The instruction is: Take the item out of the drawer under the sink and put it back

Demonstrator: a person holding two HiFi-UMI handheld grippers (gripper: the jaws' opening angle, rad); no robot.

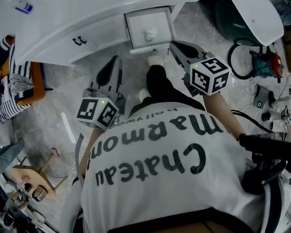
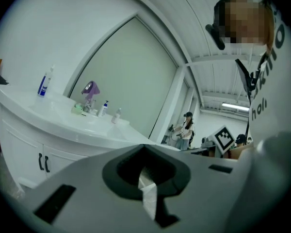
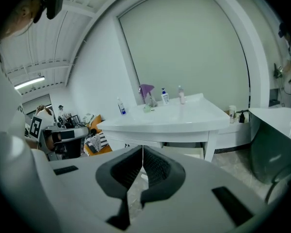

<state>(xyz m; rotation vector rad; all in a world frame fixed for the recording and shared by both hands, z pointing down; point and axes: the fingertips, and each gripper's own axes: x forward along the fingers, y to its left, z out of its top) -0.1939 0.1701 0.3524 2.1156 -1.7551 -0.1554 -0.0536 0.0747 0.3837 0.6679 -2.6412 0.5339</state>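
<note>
The white sink cabinet (image 1: 63,33) runs along the top of the head view, and its small drawer (image 1: 149,29) with a round knob is pulled out. My left gripper (image 1: 115,62) hovers over the floor, left of the drawer and short of it. In the left gripper view, the left gripper (image 2: 148,178) is shut on a thin white crumpled item (image 2: 148,194). My right gripper (image 1: 175,45) points at the drawer's right front corner. In its own view the right gripper (image 3: 142,166) is shut with nothing between the pads, and the drawer (image 3: 183,152) shows beyond it.
On the counter stand a blue-capped bottle (image 3: 121,107), a tap with a purple thing (image 3: 146,92) and small bottles. An orange chair with striped cloth (image 1: 9,81) stands left. A dark bin (image 1: 242,18), cables and tools (image 1: 262,62) lie right. The person's leg and feet (image 1: 155,76) stand between the grippers.
</note>
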